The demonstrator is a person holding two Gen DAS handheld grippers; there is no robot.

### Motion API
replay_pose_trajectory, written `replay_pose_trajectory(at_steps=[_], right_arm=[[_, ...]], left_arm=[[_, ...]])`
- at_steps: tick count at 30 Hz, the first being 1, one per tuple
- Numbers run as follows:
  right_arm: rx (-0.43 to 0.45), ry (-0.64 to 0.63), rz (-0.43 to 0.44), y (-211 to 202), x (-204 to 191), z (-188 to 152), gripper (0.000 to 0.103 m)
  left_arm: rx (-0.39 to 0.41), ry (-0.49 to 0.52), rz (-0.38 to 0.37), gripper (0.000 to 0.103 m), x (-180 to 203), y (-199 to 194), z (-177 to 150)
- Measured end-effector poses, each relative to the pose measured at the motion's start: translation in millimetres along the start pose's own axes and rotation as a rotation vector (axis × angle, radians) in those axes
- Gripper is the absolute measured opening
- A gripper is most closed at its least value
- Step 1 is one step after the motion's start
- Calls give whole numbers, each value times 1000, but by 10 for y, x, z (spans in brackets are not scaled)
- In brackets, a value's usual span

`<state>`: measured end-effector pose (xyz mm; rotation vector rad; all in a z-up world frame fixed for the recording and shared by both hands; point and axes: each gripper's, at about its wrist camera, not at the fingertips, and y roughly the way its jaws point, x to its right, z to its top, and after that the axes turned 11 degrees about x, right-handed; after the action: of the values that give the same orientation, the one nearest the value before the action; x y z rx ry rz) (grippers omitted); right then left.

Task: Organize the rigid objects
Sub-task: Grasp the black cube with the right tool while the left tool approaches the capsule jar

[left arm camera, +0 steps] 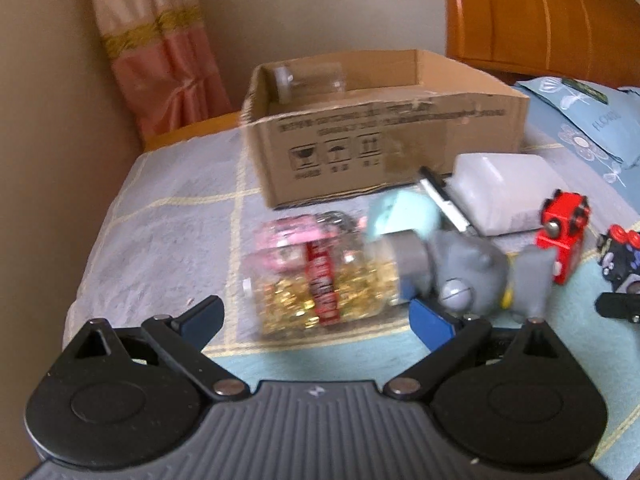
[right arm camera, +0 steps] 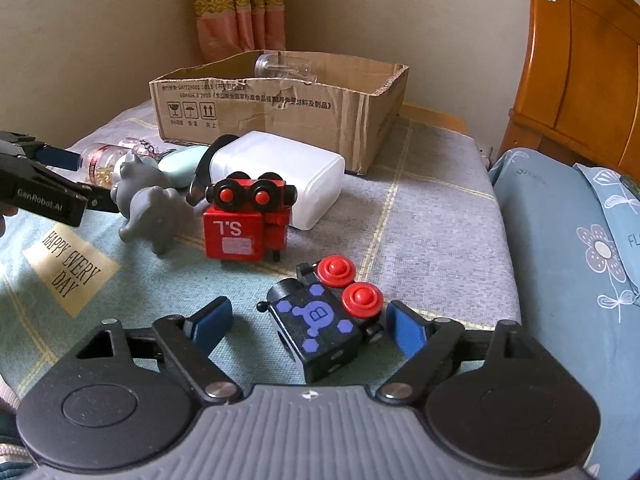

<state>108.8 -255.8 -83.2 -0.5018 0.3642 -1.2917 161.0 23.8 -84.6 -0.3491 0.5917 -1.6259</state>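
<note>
Toy train cars, a jar and other small rigid things are spread on the bed cover in front of two pairs of tongs, both held with the jaws wide apart and gripping nothing. Between the fingers of the right gripper the black toy car is framed, lying on its side with its red wheels toward the right finger and its long axis running slantwise away from the tongs; the right finger is seen just beside the wheels, though contact cannot be told. By that placing, the right hand is judged the nearer one for this car. Ahead of the left gripper a clear jar of golden beads is seen lying on its side, its long axis running across the jaws, cap toward the right finger; this view is blurred. Just beyond the jar a grey animal figure, a mint-green case, a pink trinket, the red toy car and a white plastic box are clustered. Farther off, the cardboard box is found standing open-topped, and only a clear bottle can be made out within it, lying by the far wall.
</note>
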Motion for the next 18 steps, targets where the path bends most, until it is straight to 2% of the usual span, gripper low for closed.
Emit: replay_pose_trajectory(at_steps=[4, 7, 12, 16, 18], right_arm=[[-3, 0, 0, 14, 0, 6, 90], [-6, 0, 1, 23, 3, 13, 91], [-10, -2, 0, 28, 2, 19, 91], [-13, -3, 5, 45, 10, 22, 93], [-12, -4, 8, 57, 7, 22, 95]], left_arm=[[-4, 1, 35, 100, -150, -13, -41], [-3, 8, 28, 100, -187, -14, -25], [-18, -40, 63, 100, -307, 38, 7], [-17, -2, -50, 101, -226, -37, -20], [-22, 20, -51, 102, -152, -17, -50]])
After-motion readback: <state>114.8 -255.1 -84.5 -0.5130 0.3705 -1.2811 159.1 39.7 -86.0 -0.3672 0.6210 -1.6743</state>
